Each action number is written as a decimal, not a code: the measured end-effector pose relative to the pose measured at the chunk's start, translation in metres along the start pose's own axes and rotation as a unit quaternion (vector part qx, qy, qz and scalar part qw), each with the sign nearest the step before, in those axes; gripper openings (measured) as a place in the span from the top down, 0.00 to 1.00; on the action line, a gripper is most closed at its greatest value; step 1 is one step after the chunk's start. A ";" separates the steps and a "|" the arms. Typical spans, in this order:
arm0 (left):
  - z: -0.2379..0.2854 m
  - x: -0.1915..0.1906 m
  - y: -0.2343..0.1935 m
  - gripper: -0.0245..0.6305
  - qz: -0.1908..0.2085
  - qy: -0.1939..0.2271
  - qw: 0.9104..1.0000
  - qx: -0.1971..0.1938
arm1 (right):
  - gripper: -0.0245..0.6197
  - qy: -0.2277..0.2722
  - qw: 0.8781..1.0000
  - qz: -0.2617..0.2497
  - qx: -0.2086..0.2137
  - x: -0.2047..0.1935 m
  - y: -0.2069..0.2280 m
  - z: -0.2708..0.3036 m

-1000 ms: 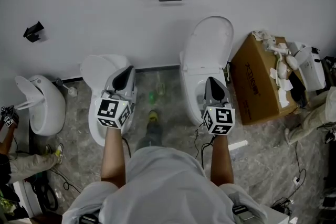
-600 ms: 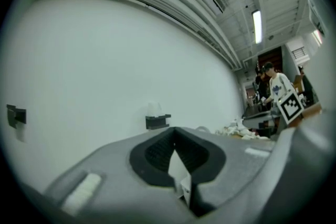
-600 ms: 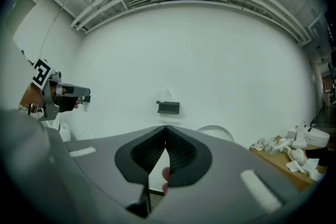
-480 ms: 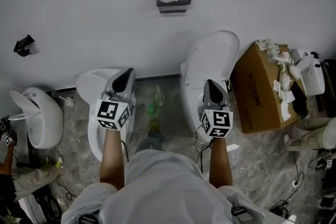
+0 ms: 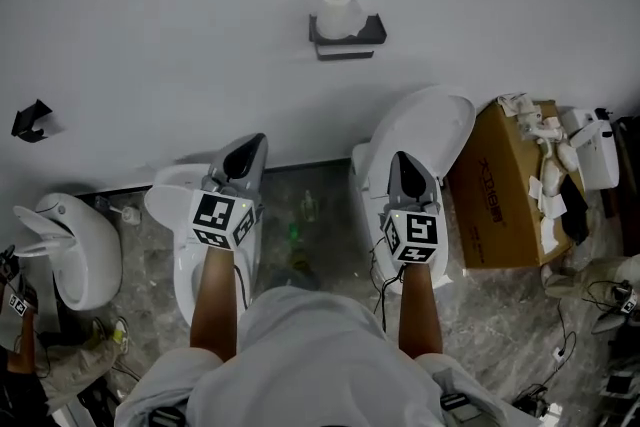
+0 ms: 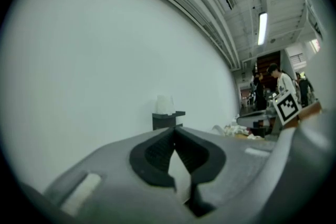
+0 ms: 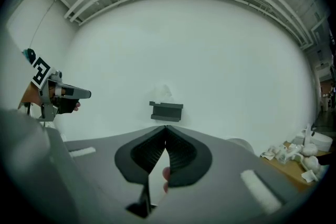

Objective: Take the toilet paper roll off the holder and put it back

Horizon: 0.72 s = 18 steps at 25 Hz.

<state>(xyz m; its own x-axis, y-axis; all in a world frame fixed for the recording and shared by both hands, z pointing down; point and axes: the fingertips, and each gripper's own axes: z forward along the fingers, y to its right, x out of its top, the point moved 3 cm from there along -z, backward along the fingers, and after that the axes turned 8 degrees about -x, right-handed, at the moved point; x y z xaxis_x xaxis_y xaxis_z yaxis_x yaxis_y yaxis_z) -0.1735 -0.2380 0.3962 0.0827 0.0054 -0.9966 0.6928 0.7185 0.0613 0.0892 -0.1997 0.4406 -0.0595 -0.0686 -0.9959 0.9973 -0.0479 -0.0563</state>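
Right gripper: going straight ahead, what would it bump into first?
The right gripper would probably meet the black holder with the toilet paper roll, or the white wall just below it. Nothing else shows in between, though depth is unclear.

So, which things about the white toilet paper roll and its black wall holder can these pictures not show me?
- White toilet paper roll: right gripper view, pale against the white wall, outline blurred.
- Black wall holder: left gripper view, lower edge hidden behind the left gripper.
- How the roll sits on the holder: head view, too small.
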 end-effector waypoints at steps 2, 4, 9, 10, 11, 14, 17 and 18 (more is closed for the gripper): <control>0.012 -0.001 -0.016 0.96 -0.001 0.000 1.000 -0.006 | 0.96 0.002 1.000 -0.007 0.002 0.003 -0.007 0.019; 0.022 -0.001 -0.030 0.96 -0.003 0.003 1.000 -0.012 | 0.96 0.004 1.000 -0.012 0.001 0.006 -0.013 0.034; 0.042 0.000 -0.054 0.96 -0.007 0.008 1.000 -0.022 | 0.96 0.002 1.000 -0.018 -0.012 0.011 -0.015 0.059; 0.044 0.000 -0.056 0.96 -0.007 0.008 1.000 -0.024 | 0.96 0.001 1.000 -0.021 -0.015 0.012 -0.016 0.062; 0.046 0.001 -0.059 0.96 -0.007 0.008 1.000 -0.026 | 0.96 0.001 1.000 -0.023 -0.016 0.015 -0.017 0.065; 0.051 0.006 -0.065 0.96 -0.006 0.014 0.999 -0.029 | 0.96 0.004 1.000 -0.025 -0.017 0.021 -0.019 0.072; 0.055 0.010 -0.068 0.96 -0.005 0.019 0.999 -0.030 | 0.96 0.005 0.999 -0.028 -0.017 0.025 -0.018 0.076; 0.057 0.011 -0.069 0.96 -0.006 0.020 0.999 -0.030 | 0.96 0.005 0.999 -0.028 -0.016 0.025 -0.018 0.078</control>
<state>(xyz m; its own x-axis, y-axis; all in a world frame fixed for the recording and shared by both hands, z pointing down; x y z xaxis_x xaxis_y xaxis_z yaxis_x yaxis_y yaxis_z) -0.1797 -0.3274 0.3844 0.0458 0.0239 -0.9987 0.6494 0.7589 0.0479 0.0662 -0.2782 0.4221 -0.1158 -0.0565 -0.9917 0.9932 -0.0189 -0.1149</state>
